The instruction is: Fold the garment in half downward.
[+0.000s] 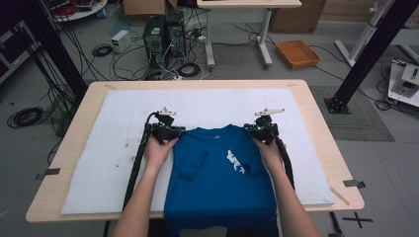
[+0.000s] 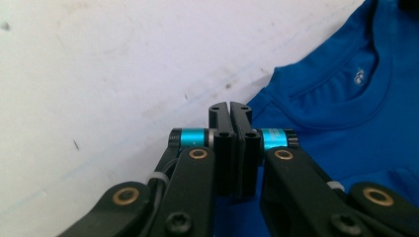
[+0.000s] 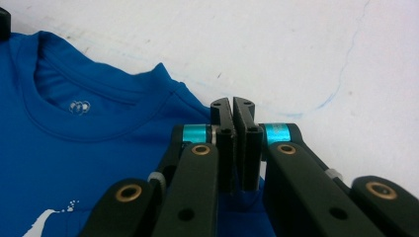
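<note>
- Over the table, from the high view, a blue T-shirt (image 1: 220, 173) lies on a white mat (image 1: 99, 148), collar away from the person, sides apparently tucked in, hem hanging off the near edge; the left gripper (image 1: 167, 129) sits at one shoulder, the right gripper (image 1: 262, 129) at the other, a hand behind each.
- Along the left gripper (image 2: 230, 112) view, the jaws stand pressed together at the shoulder's edge; whether cloth is caught between them I cannot tell; the collar (image 2: 341, 106) lies off to one side.
- Along the right gripper (image 3: 232, 111) view, the jaws are likewise together, seemingly nipping the shoulder seam, though the pinch itself is hidden.
- My guess: folding is under way, shoulders being taken; next would call for lifting both corners evenly and carrying them toward the hem.
</note>
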`<state>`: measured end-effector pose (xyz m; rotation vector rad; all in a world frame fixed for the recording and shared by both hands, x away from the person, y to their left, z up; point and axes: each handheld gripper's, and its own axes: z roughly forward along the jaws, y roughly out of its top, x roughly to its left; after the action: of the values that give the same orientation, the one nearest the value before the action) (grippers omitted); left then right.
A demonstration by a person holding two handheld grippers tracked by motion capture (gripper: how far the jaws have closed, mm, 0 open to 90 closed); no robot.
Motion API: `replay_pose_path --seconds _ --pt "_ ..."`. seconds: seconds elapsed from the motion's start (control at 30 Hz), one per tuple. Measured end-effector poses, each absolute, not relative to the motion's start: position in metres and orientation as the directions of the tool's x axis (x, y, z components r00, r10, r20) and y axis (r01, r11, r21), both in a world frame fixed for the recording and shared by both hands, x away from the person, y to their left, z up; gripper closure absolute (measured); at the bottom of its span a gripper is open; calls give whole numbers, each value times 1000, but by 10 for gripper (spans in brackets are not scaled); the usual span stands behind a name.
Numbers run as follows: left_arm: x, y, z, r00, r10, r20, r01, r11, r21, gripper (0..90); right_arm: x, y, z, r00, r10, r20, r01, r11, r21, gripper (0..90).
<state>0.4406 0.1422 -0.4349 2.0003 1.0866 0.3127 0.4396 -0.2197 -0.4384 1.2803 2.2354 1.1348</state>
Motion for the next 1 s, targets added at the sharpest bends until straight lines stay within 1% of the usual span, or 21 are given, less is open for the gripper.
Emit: replay_pose_path --seconds 0.07,0.1,0.23,0.33,0.37,0.53,0.6,0.73,0.77,0.9,0.97,1.0 --pt "443 142 -432 598 787 -154 577 -289 764 884 443 -219 -434 -539 835 107 572 270 775 886" --pt "446 143 -429 595 785 -171 568 -261 781 884 445 -218 -432 -537 837 106 570 267 777 886" --pt "447 146 -423 587 785 -197 559 -217 800 884 446 -221 -424 -526 842 120 555 233 798 886" --pt "445 146 -421 598 779 -189 550 -226 804 884 445 -224 -422 -525 842 124 556 229 799 885" --pt "443 146 -418 609 773 -178 541 -241 806 883 442 -227 -419 -522 841 143 560 211 801 885" --pt "431 144 -404 645 749 -149 493 -260 830 884 432 -228 -411 -539 833 127 528 216 821 884" --pt "421 143 -396 661 739 -131 469 -270 841 883 421 -229 -405 -551 825 121 505 214 836 884" --pt "411 146 -390 676 727 -119 444 -274 853 883 409 -230 -400 -561 817 135 492 198 848 884" --pt "407 146 -389 680 724 -119 438 -270 857 883 400 -231 -396 -570 810 137 479 193 856 884" --pt "382 148 -382 709 698 -102 399 -278 874 883 379 -233 -392 -593 794 135 453 190 871 884" --pt "377 148 -381 719 688 -95 391 -287 875 883 368 -235 -391 -600 788 137 447 188 875 884" --pt "365 148 -381 731 677 -85 377 -297 877 884 363 -236 -391 -604 786 131 438 191 878 884"
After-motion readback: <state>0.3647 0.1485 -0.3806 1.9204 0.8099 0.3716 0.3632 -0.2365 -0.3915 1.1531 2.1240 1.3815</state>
